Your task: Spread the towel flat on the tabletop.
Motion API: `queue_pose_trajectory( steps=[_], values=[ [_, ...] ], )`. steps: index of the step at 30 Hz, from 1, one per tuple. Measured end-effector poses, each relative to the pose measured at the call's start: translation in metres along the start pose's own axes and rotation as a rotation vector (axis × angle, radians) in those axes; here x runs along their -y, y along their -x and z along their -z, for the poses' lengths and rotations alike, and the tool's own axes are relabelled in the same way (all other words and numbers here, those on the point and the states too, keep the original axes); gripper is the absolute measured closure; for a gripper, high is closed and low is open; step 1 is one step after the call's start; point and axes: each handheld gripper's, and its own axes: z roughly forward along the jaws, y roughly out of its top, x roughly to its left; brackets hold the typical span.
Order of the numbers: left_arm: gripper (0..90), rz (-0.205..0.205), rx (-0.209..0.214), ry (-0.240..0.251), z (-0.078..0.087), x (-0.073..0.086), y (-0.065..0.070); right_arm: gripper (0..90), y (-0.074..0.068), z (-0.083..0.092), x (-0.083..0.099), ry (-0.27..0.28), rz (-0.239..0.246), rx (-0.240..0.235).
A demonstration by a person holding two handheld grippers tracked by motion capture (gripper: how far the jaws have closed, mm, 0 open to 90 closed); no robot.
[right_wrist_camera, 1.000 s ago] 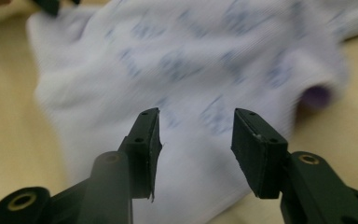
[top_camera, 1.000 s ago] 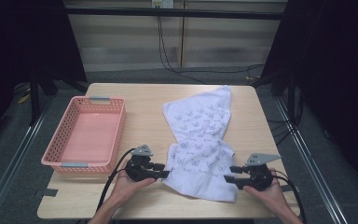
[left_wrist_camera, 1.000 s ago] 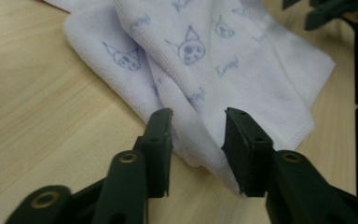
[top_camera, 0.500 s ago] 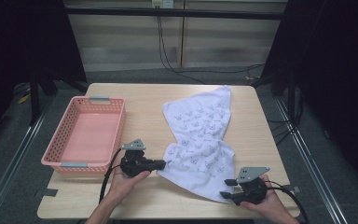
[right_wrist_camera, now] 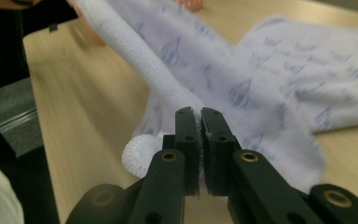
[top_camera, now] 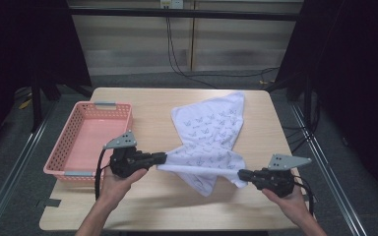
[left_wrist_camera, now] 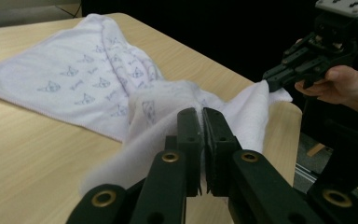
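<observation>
A white towel (top_camera: pixel 206 125) with small blue prints lies across the middle of the wooden table (top_camera: pixel 142 103). Its near edge is lifted and stretched taut between my two grippers. The left gripper (top_camera: pixel 163 157) is shut on the left end of that edge; its jaws have just been closing on the cloth and then eased slightly. In the left gripper view, the towel (left_wrist_camera: pixel 88 79) bunches between the jaws of that gripper (left_wrist_camera: pixel 201 114), and the right gripper (left_wrist_camera: pixel 272 81) holds the far corner. The right gripper (top_camera: pixel 241 173) is shut on the towel's right corner, and cloth (right_wrist_camera: pixel 261 79) is pinched at its tips (right_wrist_camera: pixel 200 114).
An empty pink basket (top_camera: pixel 86 142) stands at the table's left side, just behind my left hand. Cables run along the floor beyond the far edge. Dark stands flank the table on both sides.
Both grippers have closed on the towel's near edge and risen. The right one shifted further right. The edge now hangs stretched above the table instead of lying flat.
</observation>
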Motion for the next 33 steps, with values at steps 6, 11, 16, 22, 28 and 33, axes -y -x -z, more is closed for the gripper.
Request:
queue_pose_trajectory(
  steps=[6,11,16,22,28,33],
  values=[
    [70.5,0.058,0.004,-0.069,-0.038,0.023,-0.014,86.5,0.036,-0.006,0.01,-0.02,-0.077,0.106],
    [69.4,0.054,0.014,-0.167,-0.039,0.048,-0.013,86.5,0.054,-0.011,0.027,-0.056,-0.129,0.132],
    [64.7,0.026,0.04,-0.244,-0.026,0.077,-0.01,86.4,0.057,-0.012,0.035,-0.069,-0.152,0.135],
    [59.1,-0.004,0.092,-0.313,-0.032,0.097,-0.007,86.2,0.06,-0.014,0.04,-0.081,-0.172,0.135],
    [50.9,-0.041,0.074,-0.36,-0.04,0.101,-0.004,86.1,0.06,-0.012,0.042,-0.077,-0.172,0.133],
    [48.4,-0.052,0.074,-0.369,-0.041,0.102,0.0,86.0,0.06,-0.011,0.042,-0.075,-0.169,0.13]
  ],
)
